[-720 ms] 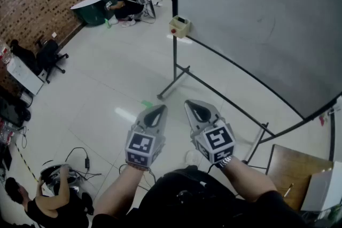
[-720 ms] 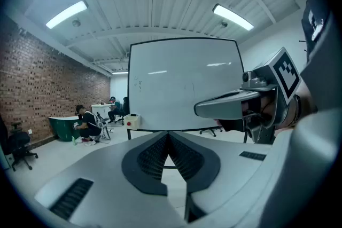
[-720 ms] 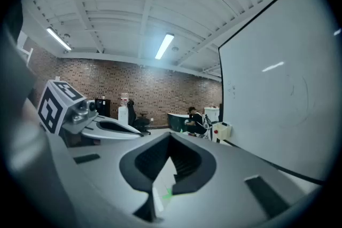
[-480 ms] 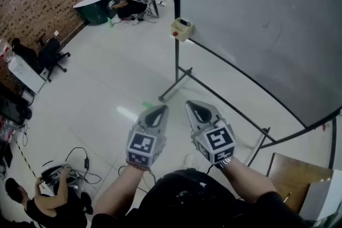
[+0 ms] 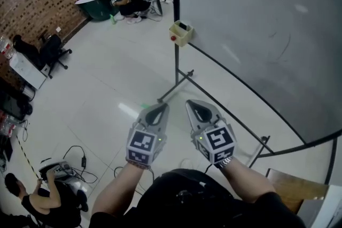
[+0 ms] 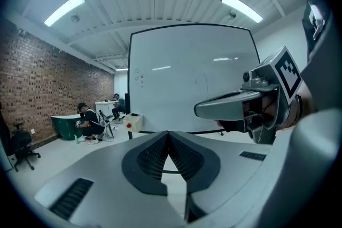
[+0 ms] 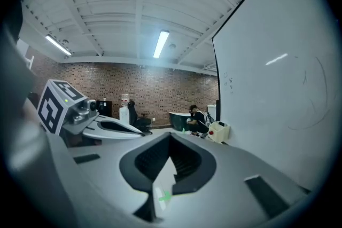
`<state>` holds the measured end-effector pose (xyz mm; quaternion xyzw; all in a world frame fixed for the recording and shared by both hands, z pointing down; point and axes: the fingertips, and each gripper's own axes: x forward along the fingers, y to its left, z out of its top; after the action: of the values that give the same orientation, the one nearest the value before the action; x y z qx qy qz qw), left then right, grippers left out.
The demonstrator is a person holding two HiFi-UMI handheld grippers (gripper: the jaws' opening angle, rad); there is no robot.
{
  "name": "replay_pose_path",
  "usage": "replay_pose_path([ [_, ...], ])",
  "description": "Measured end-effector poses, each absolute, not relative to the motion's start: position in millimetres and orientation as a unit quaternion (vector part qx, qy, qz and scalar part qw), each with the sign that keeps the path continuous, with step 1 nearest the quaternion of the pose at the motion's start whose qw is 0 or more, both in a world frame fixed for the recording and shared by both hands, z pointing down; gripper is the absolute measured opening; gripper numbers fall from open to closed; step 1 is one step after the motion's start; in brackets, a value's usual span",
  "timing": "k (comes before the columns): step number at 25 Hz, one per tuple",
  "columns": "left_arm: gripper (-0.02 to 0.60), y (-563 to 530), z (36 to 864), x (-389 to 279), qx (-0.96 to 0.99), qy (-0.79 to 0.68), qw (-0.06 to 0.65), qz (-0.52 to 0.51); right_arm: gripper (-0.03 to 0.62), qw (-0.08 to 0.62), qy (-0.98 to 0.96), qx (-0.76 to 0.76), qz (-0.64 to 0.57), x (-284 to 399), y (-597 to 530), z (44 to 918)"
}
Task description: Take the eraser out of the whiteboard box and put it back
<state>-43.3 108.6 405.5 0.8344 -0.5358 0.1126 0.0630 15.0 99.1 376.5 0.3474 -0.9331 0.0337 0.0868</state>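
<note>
Head view looks steeply down at your two forearms held out side by side, well short of the whiteboard [image 5: 256,18], which stands on a wheeled frame to your right. Your left gripper [image 5: 159,108] and right gripper [image 5: 196,106] float over the pale floor [image 5: 107,83], close together but not touching. Each gripper's own view shows its ridged pads pressed together at the tips with nothing between them, so both are closed and empty. The small cream box [image 5: 180,34] with a red dot on its side hangs at the near lower corner of the board, well ahead of both grippers. A dark shape [image 5: 183,25] sits in its open top; it is probably the eraser, though it is too small to be sure. In the right gripper view the box [image 7: 219,131] lies just right of the jaw line; in the left gripper view it [image 6: 133,122] sits to the left. Expect the eraser to be light, with a stiff body and a soft felt face. Open the jaws before reaching in and pinch it across the two long sides of the stiff body. Lift it straight up so it does not catch on the rim of the box.
</note>
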Motion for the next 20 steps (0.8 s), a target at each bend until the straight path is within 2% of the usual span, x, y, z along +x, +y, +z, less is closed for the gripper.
replay_pose_path([
  [20,0.000,47.7,407.5,-13.9,0.821,-0.555,0.063,0.115,0.012,0.092,-0.940,0.326,0.039,46.9,40.9,383.8],
])
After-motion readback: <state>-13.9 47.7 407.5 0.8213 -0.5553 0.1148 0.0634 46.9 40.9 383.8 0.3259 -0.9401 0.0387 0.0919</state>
